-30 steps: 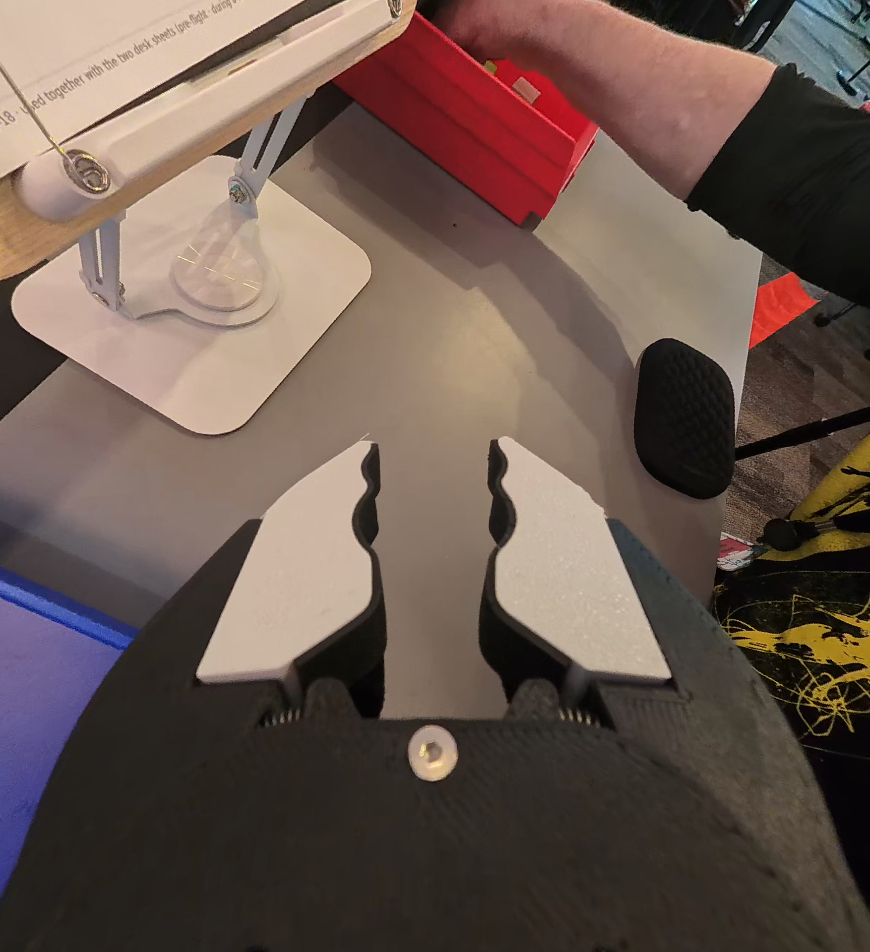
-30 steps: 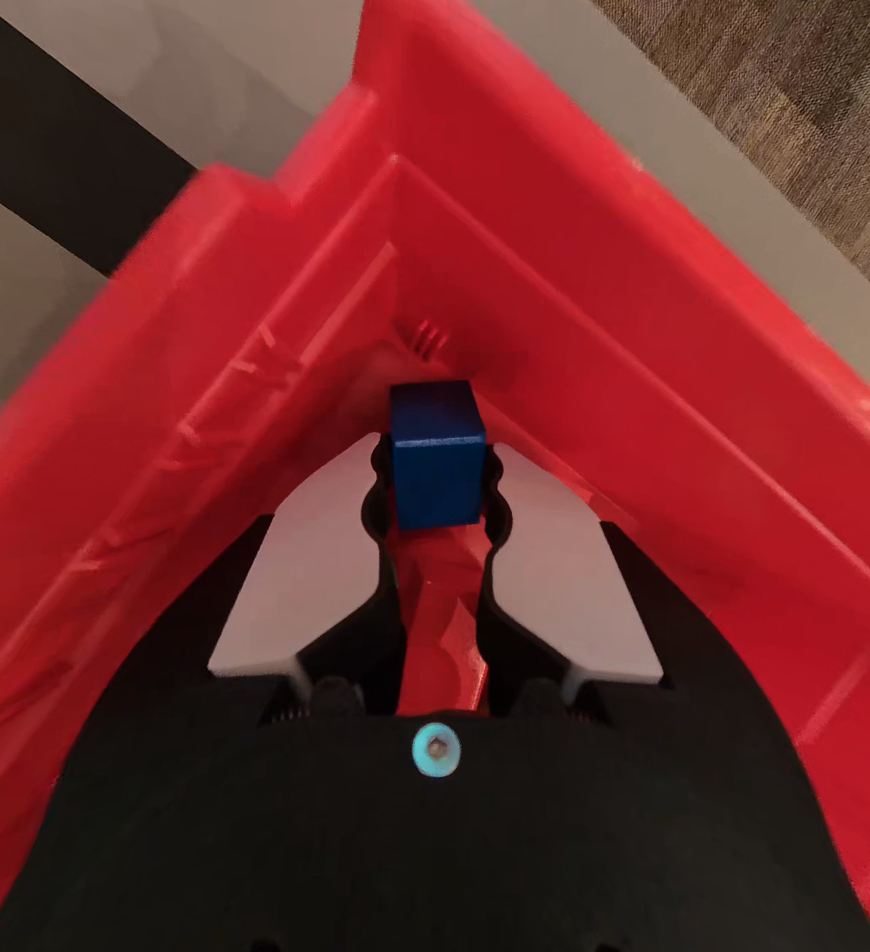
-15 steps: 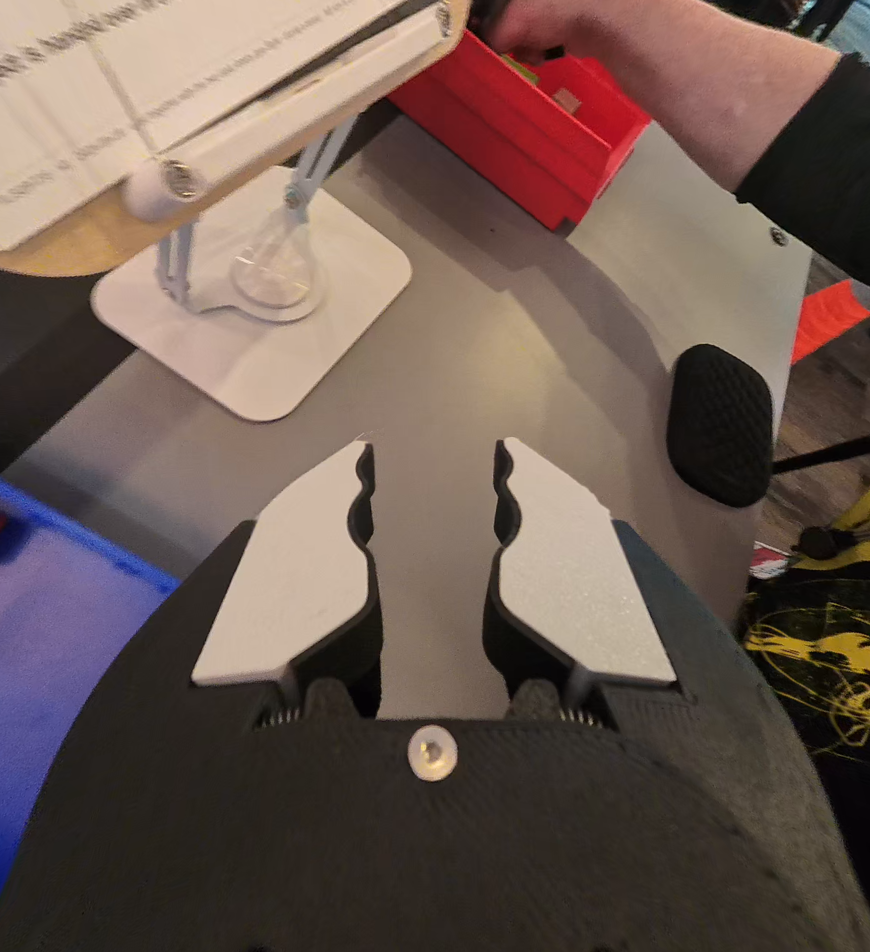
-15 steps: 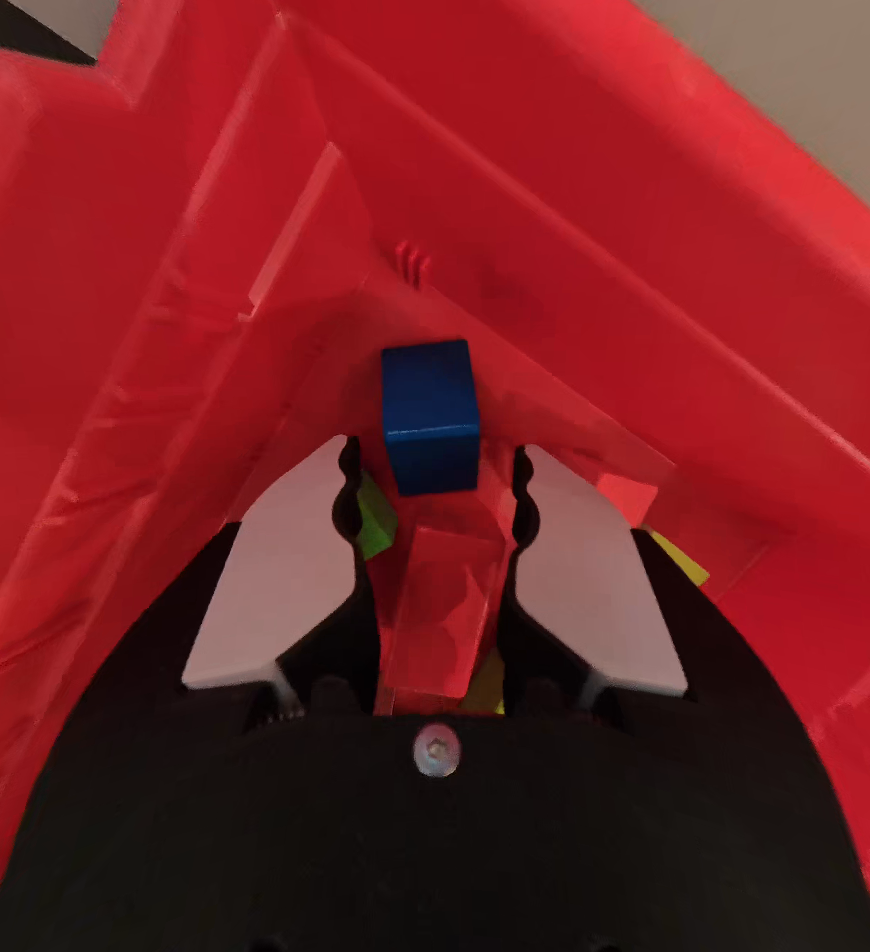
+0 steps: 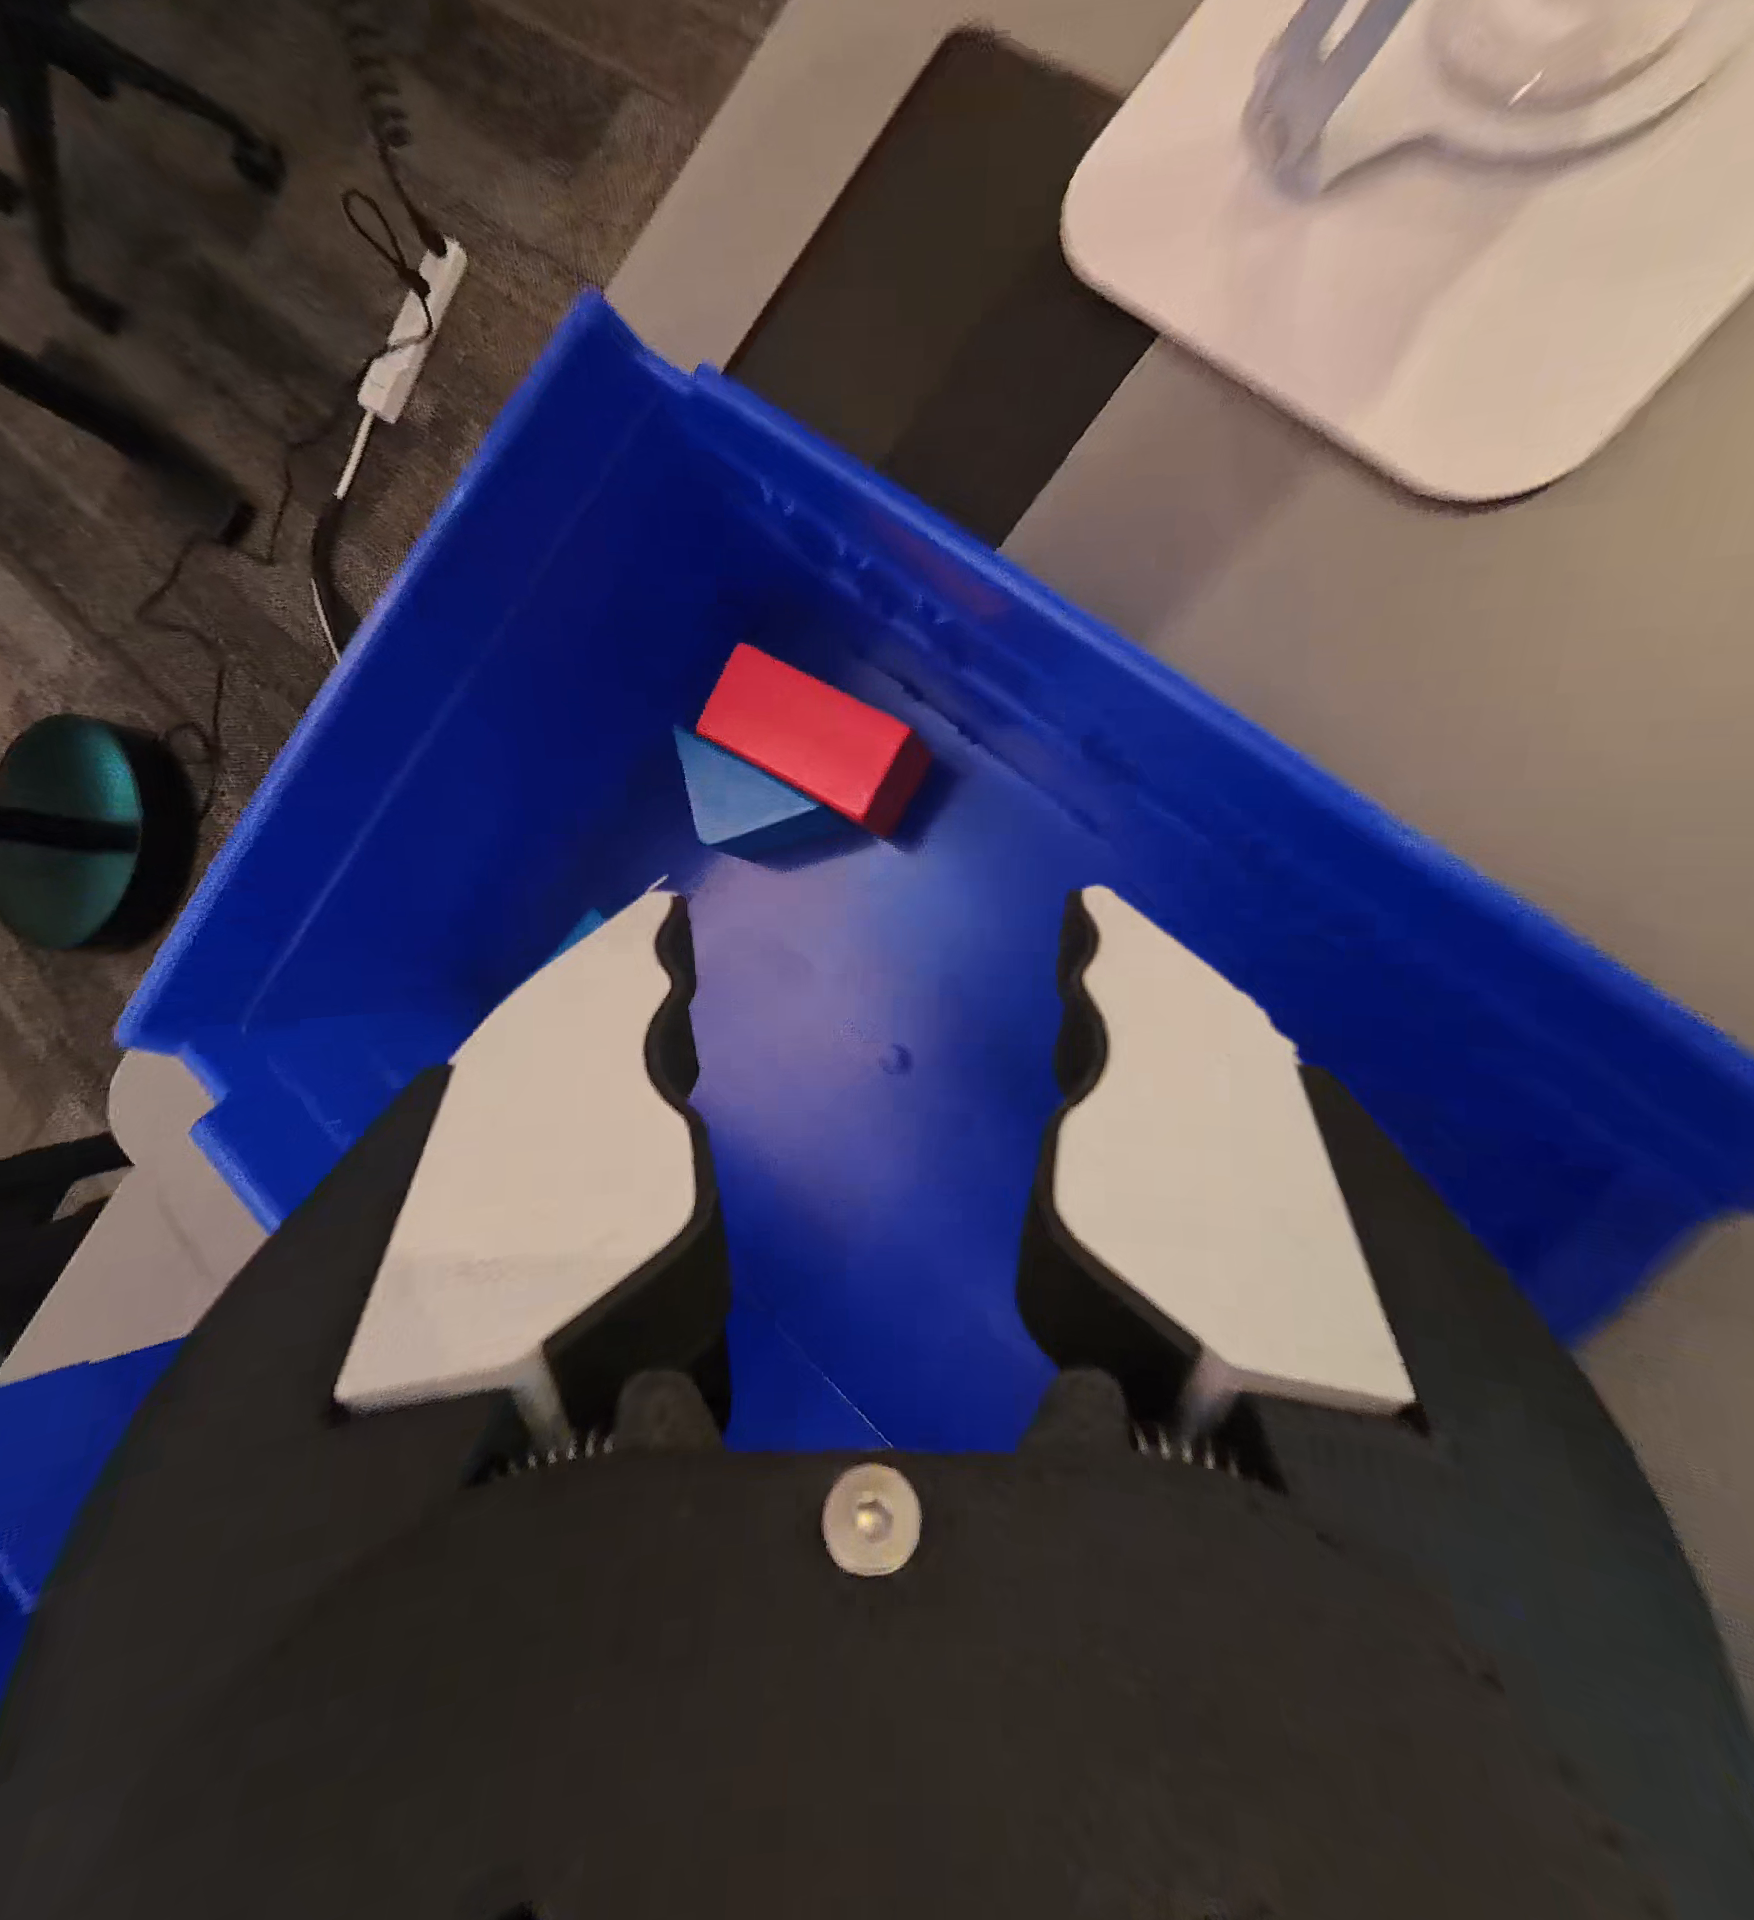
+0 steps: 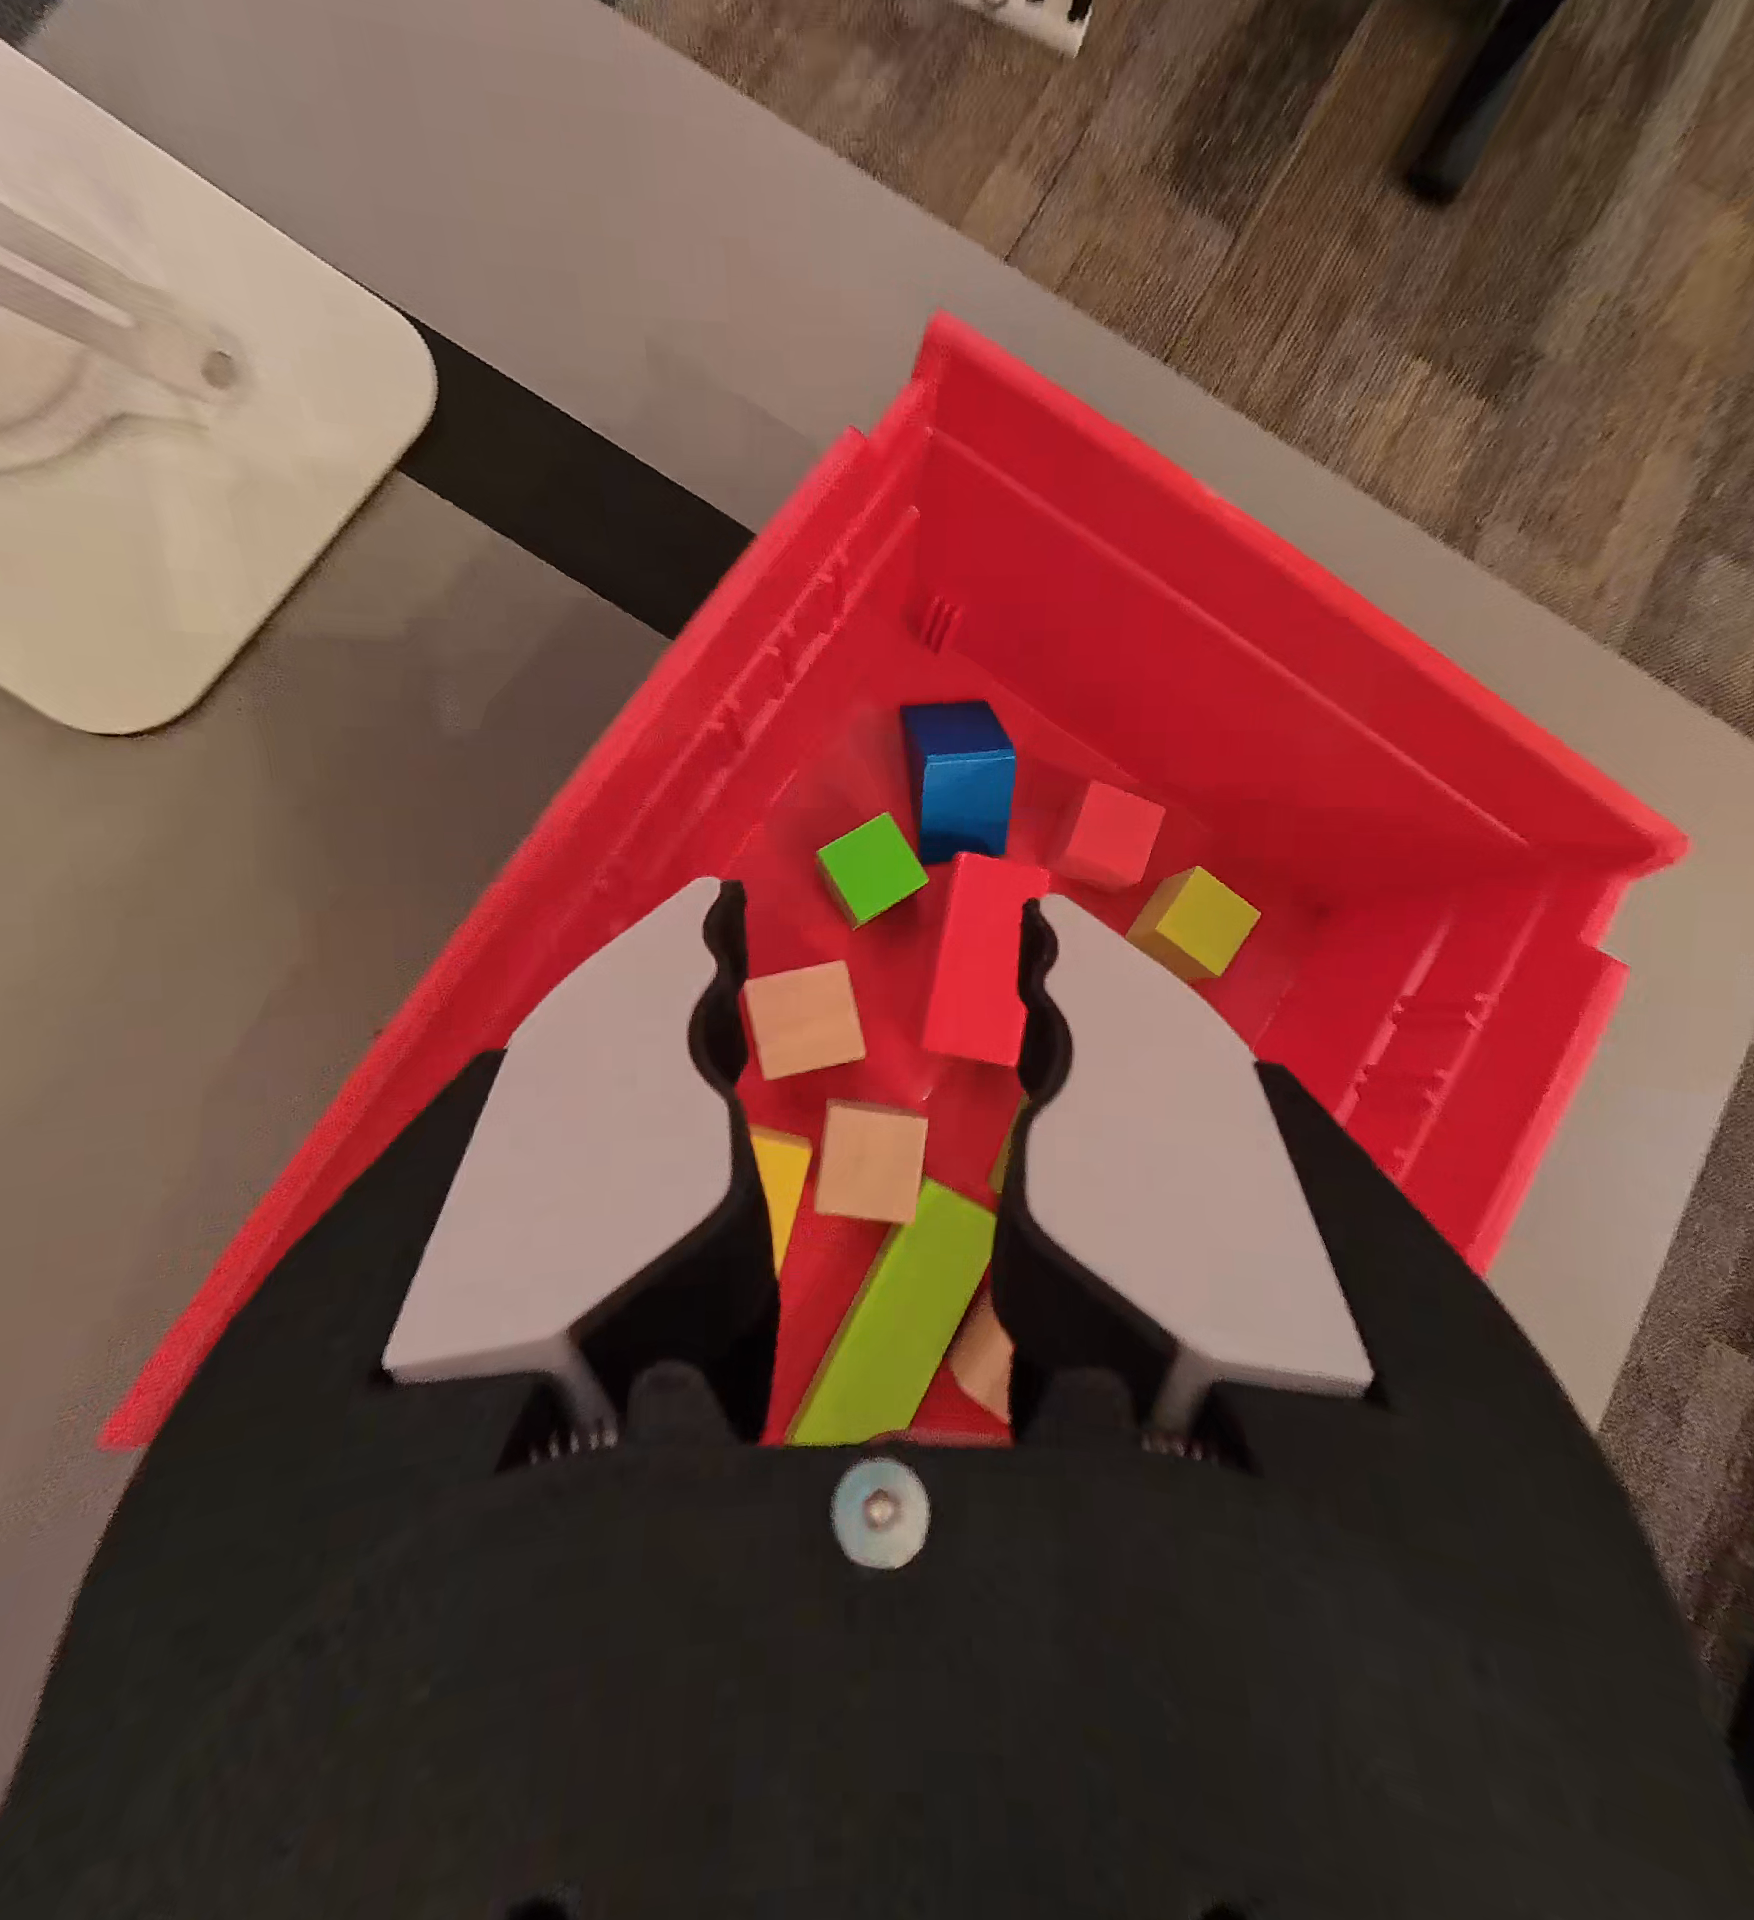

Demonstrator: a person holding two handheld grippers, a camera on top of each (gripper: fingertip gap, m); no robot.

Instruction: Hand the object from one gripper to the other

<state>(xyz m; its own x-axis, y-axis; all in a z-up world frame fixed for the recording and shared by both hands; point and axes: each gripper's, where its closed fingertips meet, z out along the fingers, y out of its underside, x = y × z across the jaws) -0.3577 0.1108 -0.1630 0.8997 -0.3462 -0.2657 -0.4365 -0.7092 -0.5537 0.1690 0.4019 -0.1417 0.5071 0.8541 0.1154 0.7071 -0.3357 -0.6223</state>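
In the left wrist view my left gripper [image 5: 873,925] hangs wide open and empty over a blue bin [image 5: 416,623]. A red block [image 5: 811,738] leans on a blue triangular block [image 5: 738,800] at the bin's far corner, ahead of my fingertips. In the right wrist view my right gripper [image 6: 878,904] is open above a red bin [image 6: 1268,561]. A blue block [image 6: 961,779] stands free on the bin floor, beyond the fingertips. A long red block [image 6: 977,956] lies below, next to the right finger; the left pad is well clear of it.
The red bin also holds a green cube [image 6: 871,868], a yellow cube [image 6: 1195,920], a red cube [image 6: 1112,847], wooden cubes [image 6: 802,1018] and a long green block [image 6: 904,1320]. A white stand base [image 5: 1455,260] sits on the grey table [image 5: 1475,675]. Floor with cables lies past the table edge. Some 60 cm of space lies between my two pairs of fingers.
My right gripper, shut on the blue block deep in the red bin, opened, left it there and pulled up. My left gripper swung from the table over the blue bin and opened wider.
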